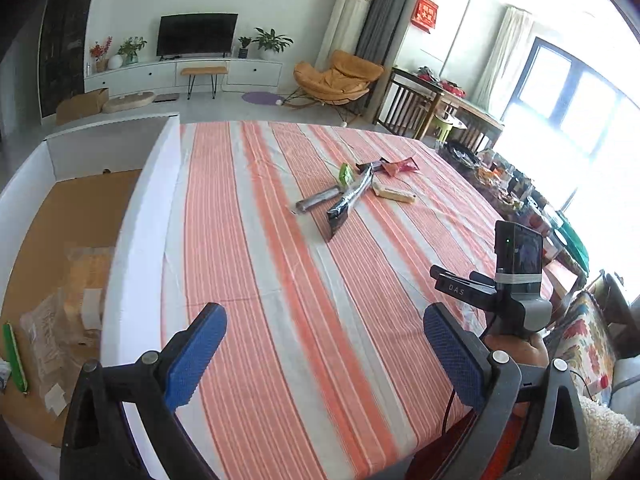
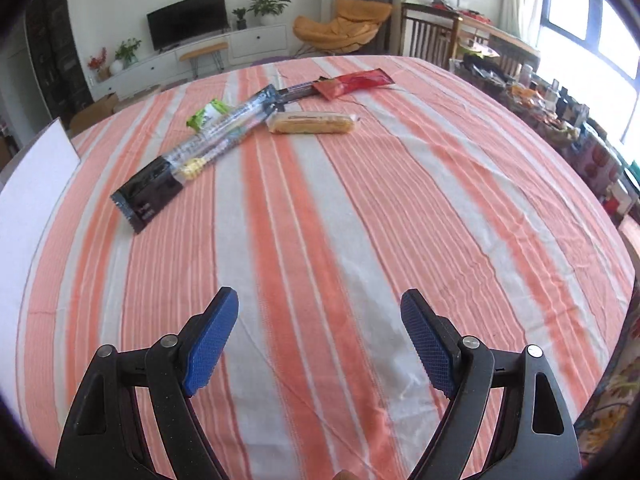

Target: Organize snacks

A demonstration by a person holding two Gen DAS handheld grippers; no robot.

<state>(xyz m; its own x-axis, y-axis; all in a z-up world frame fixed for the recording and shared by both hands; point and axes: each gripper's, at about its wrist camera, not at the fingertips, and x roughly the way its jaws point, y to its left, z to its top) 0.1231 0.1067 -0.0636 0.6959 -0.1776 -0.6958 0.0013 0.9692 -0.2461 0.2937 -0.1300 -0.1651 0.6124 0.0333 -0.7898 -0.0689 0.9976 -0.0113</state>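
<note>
A white box (image 1: pixel 132 216) stands at the left of the tabletop (image 2: pixel 360 208), with smooth, stiff walls and a brown cardboard floor. Inside lie crinkled clear packets (image 1: pixel 52 328) and a flat green pack (image 1: pixel 14 356) near the left wall.

The tabletop wears a woven cloth in orange and pale grey stripes, lightly creased. The remaining snacks lie in a loose cluster toward its far middle, well apart from both claws. From the left: a long clear sleeve (image 2: pixel 192 156) with a black serrated end, showing pale yellow pieces inside; a small green and white pouch (image 2: pixel 206 116) touching its upper side; a stubby clear-wrapped golden cake bar (image 2: pixel 312 123) just beside the sleeve's far end; a dark thin bar (image 2: pixel 296 90) behind; and a glossy red sachet (image 2: pixel 352 82) at the far right.

The left claw (image 1: pixel 320 360) is tilted downward over the cloth beside the box, its blue cross-hatched pads (image 1: pixel 196 360) spread wide with nothing between them. The right claw (image 2: pixel 320 348) also angles down over bare cloth, spread wide and empty; in the left view its grey body and camera show at the right, with a hand (image 1: pixel 516 350) wrapped round the handle.
</note>
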